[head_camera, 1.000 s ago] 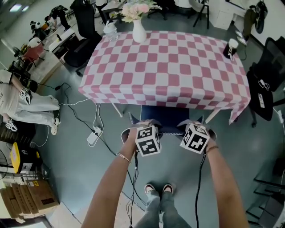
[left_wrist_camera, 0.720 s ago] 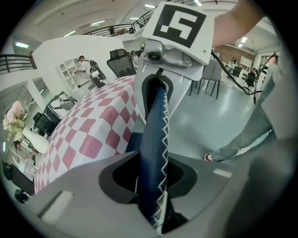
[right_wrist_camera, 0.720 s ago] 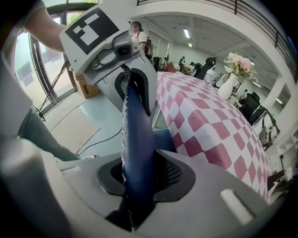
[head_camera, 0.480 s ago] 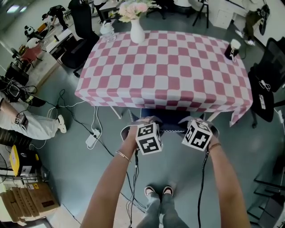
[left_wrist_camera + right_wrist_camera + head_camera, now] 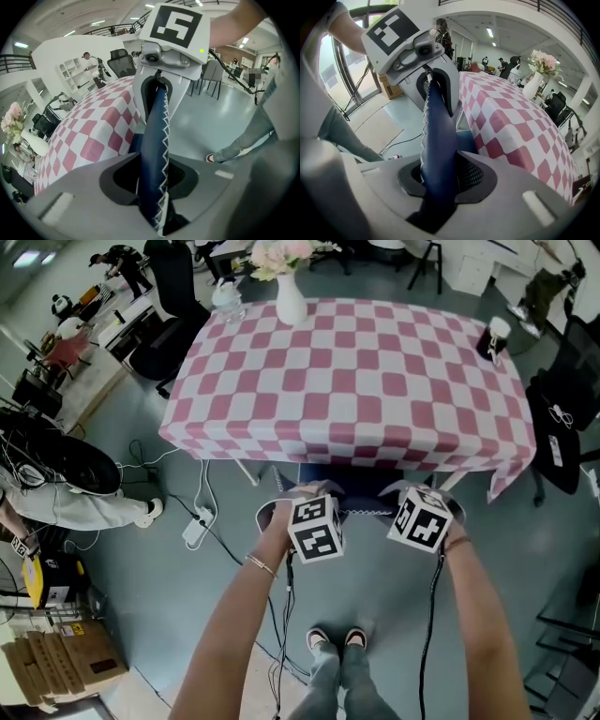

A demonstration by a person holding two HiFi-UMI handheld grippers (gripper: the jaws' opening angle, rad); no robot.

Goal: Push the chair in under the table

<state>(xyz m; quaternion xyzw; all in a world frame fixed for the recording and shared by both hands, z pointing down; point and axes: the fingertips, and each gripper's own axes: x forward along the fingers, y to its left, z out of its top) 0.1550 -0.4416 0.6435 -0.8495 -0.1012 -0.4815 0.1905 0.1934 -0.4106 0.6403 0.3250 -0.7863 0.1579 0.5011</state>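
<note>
A blue chair with white zigzag stitching along its backrest stands at the near side of the table, which wears a pink and white checked cloth. Its seat lies under the cloth's hanging edge. My left gripper is shut on the left part of the backrest's top edge, my right gripper on the right part. In the left gripper view the backrest runs from my left gripper up to the right gripper. The right gripper view shows the same from my right gripper towards the left gripper.
On the table stand a white vase of flowers, a bottle and a cup. A black office chair is at the right. A power strip with cables lies on the floor at the left, near a person.
Both grippers and the backrest have shifted slightly towards the table. The person at the left has moved nearer into view.
</note>
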